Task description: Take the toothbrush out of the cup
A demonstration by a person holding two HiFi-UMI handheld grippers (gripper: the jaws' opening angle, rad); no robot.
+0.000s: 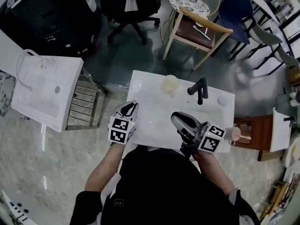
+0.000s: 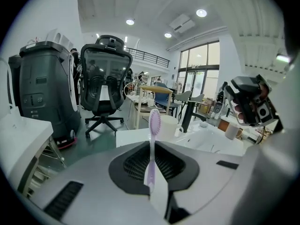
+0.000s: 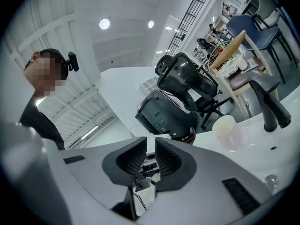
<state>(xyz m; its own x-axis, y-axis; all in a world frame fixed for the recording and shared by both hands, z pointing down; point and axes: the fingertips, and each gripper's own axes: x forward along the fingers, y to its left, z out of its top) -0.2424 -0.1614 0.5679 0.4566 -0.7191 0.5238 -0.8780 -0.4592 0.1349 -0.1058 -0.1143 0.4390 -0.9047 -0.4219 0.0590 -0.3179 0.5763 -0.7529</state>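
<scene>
A lilac toothbrush (image 2: 151, 159) stands upright between the jaws of my left gripper (image 2: 153, 149), which is shut on its handle, with the brush head above the jaws. This gripper (image 1: 126, 118) hovers at the left edge of the white sink counter (image 1: 154, 121). The pale translucent cup (image 1: 169, 84) stands at the counter's far side, apart from the brush, and shows beyond it (image 2: 169, 124). My right gripper (image 1: 187, 125) is over the counter's near right part. Its jaws (image 3: 150, 157) stand a little apart with nothing between them. The cup (image 3: 228, 129) is far ahead of it.
A black faucet (image 1: 199, 89) rises right of the cup. A small round white dish (image 1: 225, 100) lies by it. A mug (image 1: 233, 134) sits on a brown stand at the right. A wooden chair (image 1: 197, 32) and a black office chair (image 1: 133, 6) stand behind; a white unit (image 1: 44, 90) is left.
</scene>
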